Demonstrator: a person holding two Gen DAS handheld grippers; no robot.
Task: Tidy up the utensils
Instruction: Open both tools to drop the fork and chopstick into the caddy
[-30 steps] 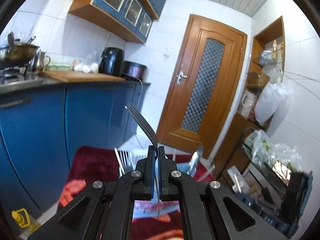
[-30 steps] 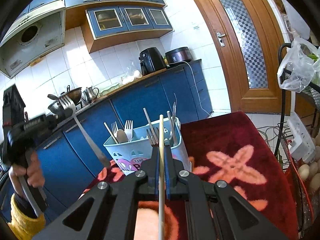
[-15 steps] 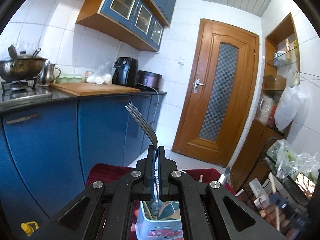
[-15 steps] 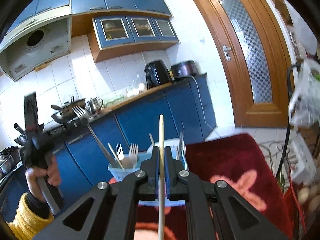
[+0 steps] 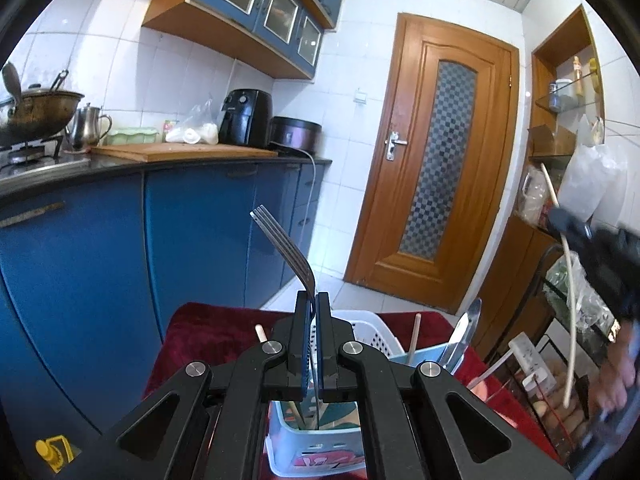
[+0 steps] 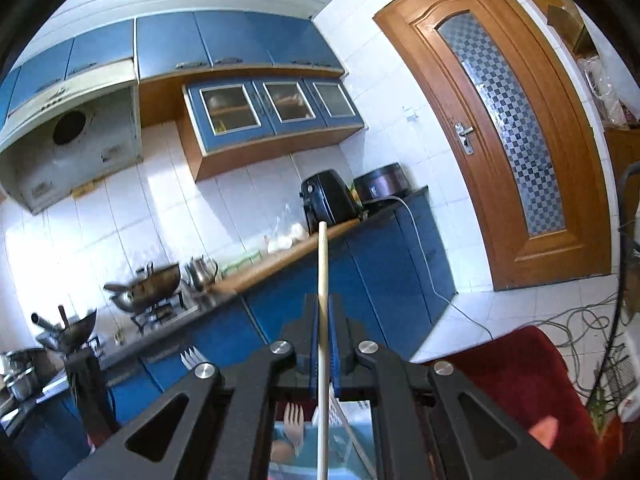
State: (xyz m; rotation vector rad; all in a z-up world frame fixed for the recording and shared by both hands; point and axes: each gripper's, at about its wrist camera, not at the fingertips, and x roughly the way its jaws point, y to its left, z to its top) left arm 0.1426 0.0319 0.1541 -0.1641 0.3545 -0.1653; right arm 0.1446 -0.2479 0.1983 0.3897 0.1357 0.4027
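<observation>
While the left tongs (image 5: 313, 304) were clamped on a fork (image 5: 285, 247) and the right tongs (image 6: 323, 308) on a chopstick (image 6: 322, 264), sorting was underway; lowering into the caddy (image 5: 370, 330) was judged next.

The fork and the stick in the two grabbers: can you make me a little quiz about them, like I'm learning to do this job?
1. True or false: the left gripper is shut on a metal fork whose prongs point up.
2. What does the right gripper hold? A) a knife B) a pale wooden chopstick C) nothing
3. Fill in: below the left gripper stands a white utensil ______ with cutlery in it.

Key: 1 true. 2 B. 3 basket.
</observation>
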